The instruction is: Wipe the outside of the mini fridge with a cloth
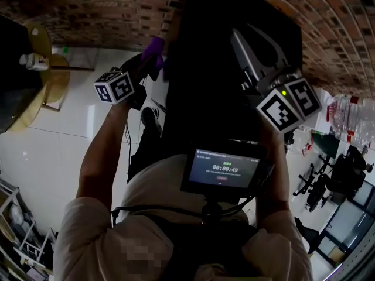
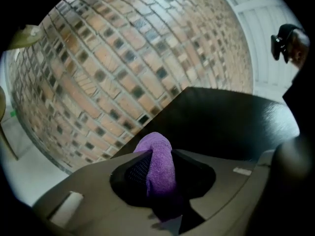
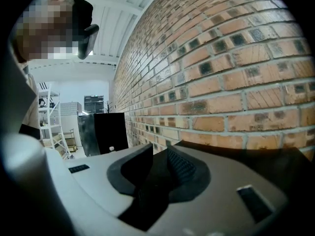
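Brick wall (image 1: 88,7) stands behind the black mini fridge (image 1: 205,98) in the head view. Left gripper view: the left gripper (image 2: 157,154) has its jaws pinching the purple cloth (image 2: 160,168) near the fridge's top edge, ready to wipe. Right gripper view: the right gripper (image 3: 158,163) has its jaws a little apart, holding nothing.

Purple cloth (image 1: 155,47) beside black mini fridge (image 1: 205,81)

**Q:** Where is the mini fridge (image 1: 234,69) relative to you?

**A:** It stands directly ahead of you, backed against the brick wall (image 1: 88,10).

**Q:** Where are your grippers?

**A:** Your left gripper (image 2: 160,156) is at the mini fridge's left edge, with the cloth (image 1: 154,47) between its jaws. Your right gripper (image 1: 249,43) lies over the mini fridge's right part. A surface (image 1: 17,98) carrying a bottle (image 1: 32,61) stands far to your left.
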`<state>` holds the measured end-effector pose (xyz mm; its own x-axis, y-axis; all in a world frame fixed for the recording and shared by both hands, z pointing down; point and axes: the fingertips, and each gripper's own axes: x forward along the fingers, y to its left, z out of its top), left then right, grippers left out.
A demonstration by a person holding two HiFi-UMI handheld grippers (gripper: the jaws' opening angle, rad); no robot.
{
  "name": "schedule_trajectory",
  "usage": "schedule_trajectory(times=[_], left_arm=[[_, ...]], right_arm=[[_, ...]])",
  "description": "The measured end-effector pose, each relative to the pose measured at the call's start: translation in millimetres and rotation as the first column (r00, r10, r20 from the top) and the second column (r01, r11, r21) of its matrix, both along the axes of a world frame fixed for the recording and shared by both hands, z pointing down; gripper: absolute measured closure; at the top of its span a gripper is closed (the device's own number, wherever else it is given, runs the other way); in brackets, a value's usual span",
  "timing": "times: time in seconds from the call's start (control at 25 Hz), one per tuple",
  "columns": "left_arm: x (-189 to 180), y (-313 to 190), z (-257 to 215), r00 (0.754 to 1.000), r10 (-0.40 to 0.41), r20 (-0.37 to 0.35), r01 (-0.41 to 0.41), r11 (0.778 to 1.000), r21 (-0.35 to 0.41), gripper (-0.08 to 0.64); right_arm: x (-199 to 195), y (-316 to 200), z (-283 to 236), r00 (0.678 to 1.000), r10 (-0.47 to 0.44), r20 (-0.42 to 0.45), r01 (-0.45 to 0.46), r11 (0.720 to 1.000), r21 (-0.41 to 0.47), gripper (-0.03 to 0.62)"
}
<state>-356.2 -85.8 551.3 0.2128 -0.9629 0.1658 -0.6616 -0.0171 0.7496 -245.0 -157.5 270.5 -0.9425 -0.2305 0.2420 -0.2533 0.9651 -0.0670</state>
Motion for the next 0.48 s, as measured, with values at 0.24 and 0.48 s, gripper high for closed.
schedule_trajectory(times=[0.24,0.48], left_arm=[[7.6,54.2,-74.2,0.996,-0.086,-0.005,0.086,0.990,0.112,0.451],[22.9,88.5,-134.6,0.996,-0.092,0.004,0.089,0.978,0.189,0.451]], right_arm=[[-8.0,8.8,2.4,0.998,-0.070,0.001,0.070,0.998,0.004,0.508],[-14.2,48.2,-4.4,0.984,-0.179,-0.004,0.179,0.984,-0.010,0.509]])
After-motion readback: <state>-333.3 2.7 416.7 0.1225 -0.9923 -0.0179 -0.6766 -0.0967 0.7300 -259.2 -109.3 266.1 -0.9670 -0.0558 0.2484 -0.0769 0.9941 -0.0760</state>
